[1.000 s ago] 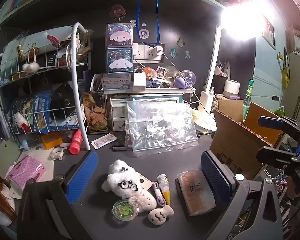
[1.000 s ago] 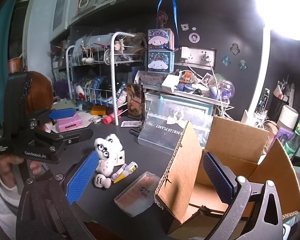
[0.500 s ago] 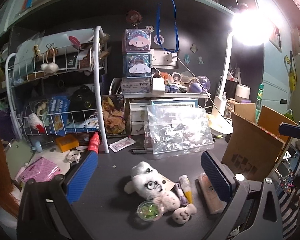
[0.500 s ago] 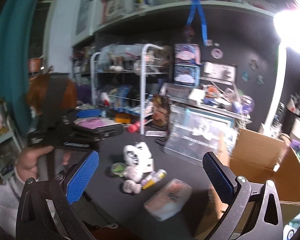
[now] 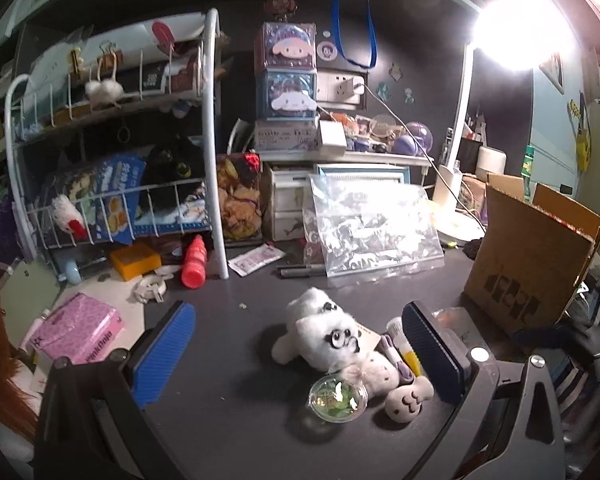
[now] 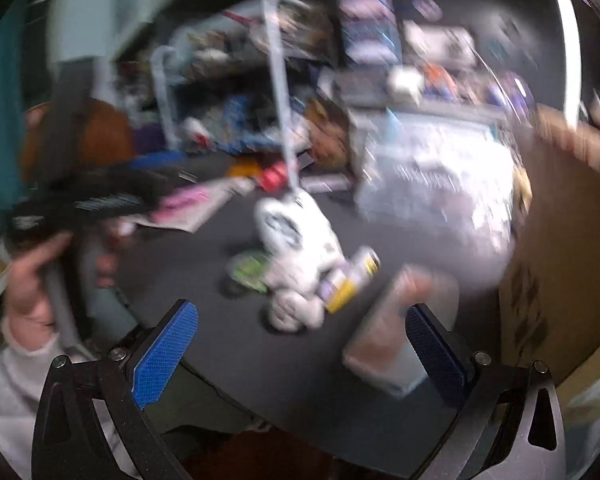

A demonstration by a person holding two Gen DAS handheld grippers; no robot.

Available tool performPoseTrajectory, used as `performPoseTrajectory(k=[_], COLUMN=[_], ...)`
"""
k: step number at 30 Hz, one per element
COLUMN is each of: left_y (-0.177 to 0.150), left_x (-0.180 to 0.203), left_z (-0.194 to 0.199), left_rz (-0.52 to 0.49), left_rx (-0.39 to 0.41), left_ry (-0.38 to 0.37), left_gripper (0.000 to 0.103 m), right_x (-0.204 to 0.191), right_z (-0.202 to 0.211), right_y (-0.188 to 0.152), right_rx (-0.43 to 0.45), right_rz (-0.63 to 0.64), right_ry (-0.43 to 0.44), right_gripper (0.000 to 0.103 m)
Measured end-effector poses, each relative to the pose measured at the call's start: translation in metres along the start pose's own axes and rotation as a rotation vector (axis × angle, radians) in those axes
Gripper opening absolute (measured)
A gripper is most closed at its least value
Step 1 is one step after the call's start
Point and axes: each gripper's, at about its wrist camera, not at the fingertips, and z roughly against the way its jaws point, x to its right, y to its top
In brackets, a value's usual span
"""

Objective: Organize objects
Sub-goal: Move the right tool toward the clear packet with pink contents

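Looking through the left wrist view, we count one white plush toy [image 5: 324,332] lying on the dark tabletop [image 5: 228,344], one clear capsule [image 5: 337,397] of green bits touching it, one yellow-tipped tube [image 5: 404,342] and one cardboard box [image 5: 532,264] standing to the right. Our left gripper [image 5: 296,354] hangs spread wide and empty.

In the blurred right wrist view, our right gripper [image 6: 300,354] is also spread, empty, above one flat packet [image 6: 396,328] beside the plush toy [image 6: 296,236].
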Motion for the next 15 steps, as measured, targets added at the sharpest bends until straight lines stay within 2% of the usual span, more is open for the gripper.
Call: performPoseTrajectory(k=[5, 8, 15], left_y=[-0.008, -0.012, -0.016], left_x=[0.000, 0.001, 0.008], left_z=[-0.011, -0.020, -0.031], left_rz=[0.010, 0.020, 0.017], left_rx=[-0.025, -0.048, -0.077], left_ry=[-0.064, -0.105, -0.135], left_gripper=[0.103, 0.103, 0.103], right_x=[0.022, 0.027, 0.033], right_z=[-0.024, -0.034, -0.049], right_y=[-0.016, -0.019, -0.025], right_rx=[-0.034, -0.035, -0.048], right_rz=[-0.087, -0.089, -0.084], right_ry=[-0.134, -0.177, -0.236], right_gripper=[0.103, 0.103, 0.102])
